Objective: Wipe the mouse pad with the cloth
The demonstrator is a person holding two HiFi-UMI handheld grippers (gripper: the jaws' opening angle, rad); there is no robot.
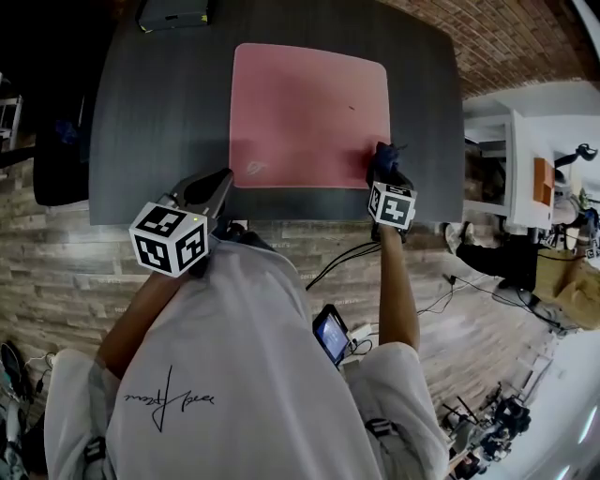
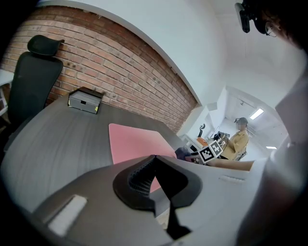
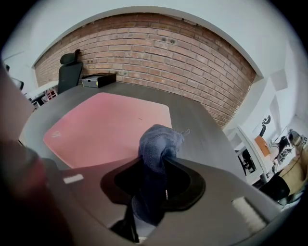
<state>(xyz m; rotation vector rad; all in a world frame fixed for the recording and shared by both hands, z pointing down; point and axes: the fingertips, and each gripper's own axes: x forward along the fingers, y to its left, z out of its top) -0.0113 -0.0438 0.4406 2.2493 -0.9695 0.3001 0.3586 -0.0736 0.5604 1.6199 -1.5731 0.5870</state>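
A pink mouse pad (image 1: 309,114) lies flat on the dark grey desk (image 1: 159,131); it also shows as the pink mouse pad (image 3: 106,127) and the pink mouse pad (image 2: 132,141). My right gripper (image 1: 384,161) is at the pad's near right corner, shut on a blue cloth (image 3: 156,149) bunched between its jaws; the cloth (image 1: 386,157) pokes out ahead of it. My left gripper (image 1: 217,187) hovers at the desk's near edge, just left of the pad's near left corner. Its jaws are together with nothing between them (image 2: 153,169).
A small grey box (image 1: 173,13) sits at the desk's far left edge. A black office chair (image 2: 33,77) stands to the left. A white shelf unit (image 1: 511,150) is to the right of the desk, and cables (image 1: 347,258) run over the wooden floor.
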